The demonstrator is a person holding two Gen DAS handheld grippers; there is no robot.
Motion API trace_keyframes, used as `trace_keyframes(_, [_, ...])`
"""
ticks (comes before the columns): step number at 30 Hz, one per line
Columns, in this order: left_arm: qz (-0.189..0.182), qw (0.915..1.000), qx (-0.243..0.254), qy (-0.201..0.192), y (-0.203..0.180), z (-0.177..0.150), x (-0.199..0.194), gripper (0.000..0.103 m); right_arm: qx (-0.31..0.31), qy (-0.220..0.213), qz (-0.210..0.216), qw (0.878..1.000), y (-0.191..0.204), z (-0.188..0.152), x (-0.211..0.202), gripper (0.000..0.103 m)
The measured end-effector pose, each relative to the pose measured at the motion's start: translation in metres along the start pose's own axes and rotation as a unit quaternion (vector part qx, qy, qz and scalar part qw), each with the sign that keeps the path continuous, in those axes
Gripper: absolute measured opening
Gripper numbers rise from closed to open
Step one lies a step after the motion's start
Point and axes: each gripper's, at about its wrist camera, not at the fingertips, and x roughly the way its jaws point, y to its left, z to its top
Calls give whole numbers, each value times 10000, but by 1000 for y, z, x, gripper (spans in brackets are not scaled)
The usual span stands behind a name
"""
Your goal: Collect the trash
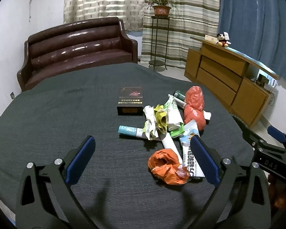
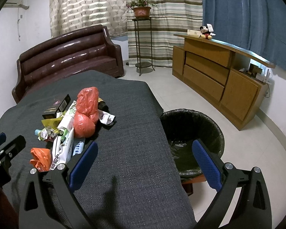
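A pile of trash lies on the dark grey tablecloth (image 1: 47, 114): a crumpled orange bag (image 1: 167, 167), a red plastic bag (image 1: 194, 105), crumpled paper wrappers (image 1: 158, 120), a teal-and-white tube (image 1: 129, 130) and a dark box (image 1: 130, 100). My left gripper (image 1: 143, 141) stands open just above the cloth. The orange bag lies between its fingers, close to the right one, and the pads do not touch it. My right gripper (image 2: 145, 144) is open and empty over the table's right edge, with the red plastic bag (image 2: 86, 112) and the orange bag (image 2: 40, 157) to its left.
A trash bin with a black liner (image 2: 192, 133) stands on the floor against the table's right edge. Beyond the table are a brown leather sofa (image 1: 76, 53), a plant stand (image 1: 160, 38) and a wooden cabinet (image 2: 219, 72).
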Motion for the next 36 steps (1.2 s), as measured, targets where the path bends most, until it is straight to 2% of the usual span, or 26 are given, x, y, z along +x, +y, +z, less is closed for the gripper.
trace_keyframes(3, [41,9998,-84,161,7,-1,4,78,-16,20,32,10000,0,0,0,96])
trace_keyframes(10, [55,9990,-203,406,21,-8,11,78,-162,78,128,9998,11,-2,19,96])
trace_keyframes(18, [-180,9979,-136,602,9,-6,12,78,-371,88,144,9992,17,0,21,94])
trace_keyframes(20, [-242,9975,-124,655,4,-6,13,78,-372,80,131,9992,16,0,21,89])
trace_keyframes(22, [-252,9974,-60,667,-2,-6,12,78,-347,113,154,9992,15,0,21,69])
trace_keyframes(26, [-284,9967,5,760,-7,-5,15,78,-222,190,194,9994,7,0,20,66])
trace_keyframes(36, [-754,9922,-78,985,-10,-11,18,43,-209,171,217,9994,5,-1,15,66])
